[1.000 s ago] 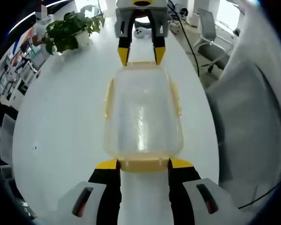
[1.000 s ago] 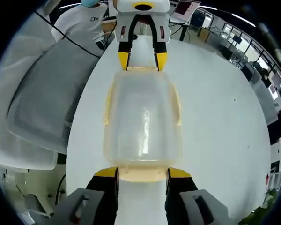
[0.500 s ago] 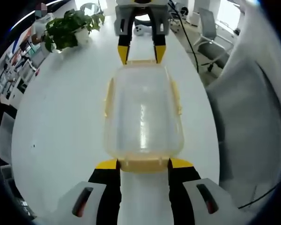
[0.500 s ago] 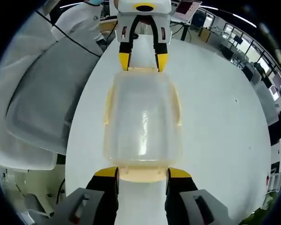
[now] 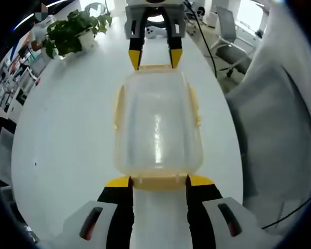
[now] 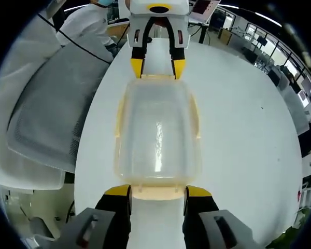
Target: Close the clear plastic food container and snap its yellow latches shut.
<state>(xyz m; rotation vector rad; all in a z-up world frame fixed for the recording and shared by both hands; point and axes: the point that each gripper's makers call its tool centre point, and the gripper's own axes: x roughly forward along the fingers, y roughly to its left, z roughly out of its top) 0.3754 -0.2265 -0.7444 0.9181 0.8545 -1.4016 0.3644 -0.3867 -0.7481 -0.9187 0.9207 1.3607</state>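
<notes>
Nothing on the table has moved since half a second ago; only my left gripper's camera has drifted slightly, so the plant sits a touch nearer 11 o'clock. Nearest, in the left gripper view, my left gripper [image 5: 158,181] has its two yellow-tipped black jaws spread apart, flanking the container's near yellow end latch [image 5: 158,182], which lies between the tips. In the right gripper view, my right gripper [image 6: 157,191] stands the same way, jaws apart, either side of the opposite end latch [image 6: 158,192]. Between the two grippers the clear plastic food container [image 5: 157,124] lies lengthwise toward 12 o'clock on the smooth white table [image 5: 67,135]: one rounded rectangular tub of glossy, cloudy plastic with the lid on. I count four yellow latches, one per side. Beyond it, a leafy potted plant [image 5: 72,32] sits at 11 o'clock and one grey mesh office chair [image 5: 233,41] at 1 o'clock.
</notes>
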